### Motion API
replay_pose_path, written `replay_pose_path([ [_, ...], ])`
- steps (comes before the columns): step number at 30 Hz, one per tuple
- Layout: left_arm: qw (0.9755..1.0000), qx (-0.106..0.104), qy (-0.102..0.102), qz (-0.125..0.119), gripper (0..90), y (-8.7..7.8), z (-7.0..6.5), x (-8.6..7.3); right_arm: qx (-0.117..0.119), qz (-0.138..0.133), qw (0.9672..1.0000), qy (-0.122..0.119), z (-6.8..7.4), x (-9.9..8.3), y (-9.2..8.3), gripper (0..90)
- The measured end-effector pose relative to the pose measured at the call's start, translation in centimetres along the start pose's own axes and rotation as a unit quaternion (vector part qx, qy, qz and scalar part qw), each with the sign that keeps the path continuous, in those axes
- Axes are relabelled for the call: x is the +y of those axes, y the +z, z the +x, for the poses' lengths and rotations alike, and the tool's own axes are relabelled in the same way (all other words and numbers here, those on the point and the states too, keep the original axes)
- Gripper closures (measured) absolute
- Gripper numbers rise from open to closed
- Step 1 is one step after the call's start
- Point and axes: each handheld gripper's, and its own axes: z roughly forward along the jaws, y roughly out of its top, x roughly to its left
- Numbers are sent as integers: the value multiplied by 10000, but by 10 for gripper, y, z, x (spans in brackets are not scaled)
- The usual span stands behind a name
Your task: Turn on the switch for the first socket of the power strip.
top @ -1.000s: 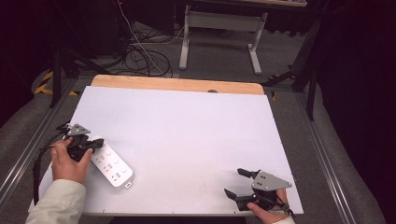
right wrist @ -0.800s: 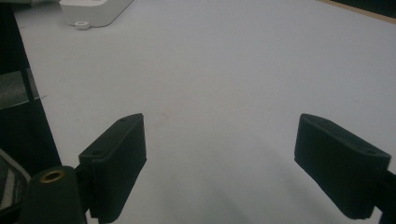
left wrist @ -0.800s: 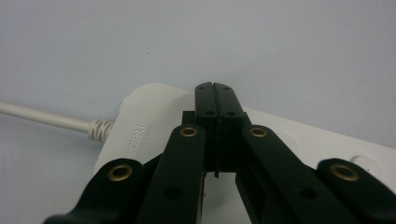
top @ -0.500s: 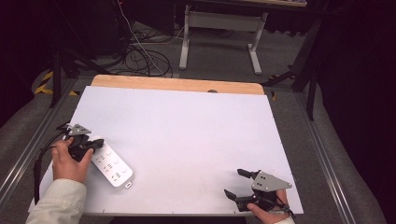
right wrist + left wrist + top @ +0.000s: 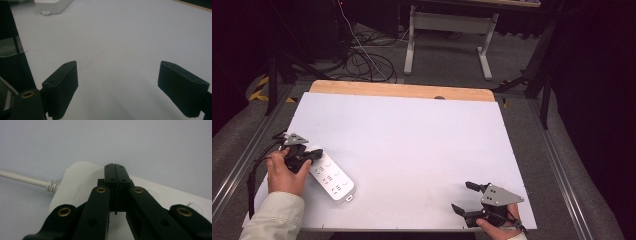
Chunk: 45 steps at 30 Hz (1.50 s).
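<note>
A white power strip lies flat near the table's front left edge, angled toward the front. In the left gripper view its cord end is close up, with the white cord leading off to the left. My left gripper is shut, its jaws pressed together with nothing between them, and the tips sit over the cord end of the strip. My right gripper stands open at the front right, low over bare table, with nothing between its pads. The strip's far end shows at the top left of the right gripper view.
The white table top has a wooden strip along its far edge. Beyond it, cables lie on the floor beside a grey desk frame. Metal rails run along both sides of the table.
</note>
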Motion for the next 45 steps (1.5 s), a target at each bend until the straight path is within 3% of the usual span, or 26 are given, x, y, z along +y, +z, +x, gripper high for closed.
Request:
replay_pose_path([
  [3, 9997, 114, 180, 120, 900, 0, -4, 4, -13, 2, 10000, 13, -1, 0, 0, 170],
  [7, 9995, -57, 166, 254, 900, -1, -10, 10, -27, 15, 10000, 14, -2, 0, 0, 170],
  [14, 9998, -155, 82, 86, 871, -13, -13, 16, -31, -11, 10000, 10, -2, 1, -1, 170],
  [21, 9994, -156, 323, 3, 864, -31, -22, 26, -19, -24, 10000, -3, -2, 1, -1, 170],
  [28, 9988, -303, 351, -178, 871, -42, -27, 30, -38, -6, 10000, -14, -2, 1, -1, 170],
  [32, 9988, -233, 431, -71, 880, -42, -28, 30, -25, -4, 10000, -12, -2, 1, 0, 170],
  [36, 9986, -332, 365, -163, 879, -44, -27, 28, -31, -6, 10000, -9, -2, 1, -1, 170],
  [38, 9982, -402, 384, -220, 850, -47, -29, 28, -33, -7, 10000, -7, -2, 1, -1, 170],
  [42, 9970, -521, 413, -404, 638, -55, -36, 30, -48, -18, 10000, -14, -1, 1, -2, 170],
  [45, 9943, -742, 535, -550, 561, -63, -41, 30, -56, -35, 10000, 0, -1, 1, -3, 169],
])
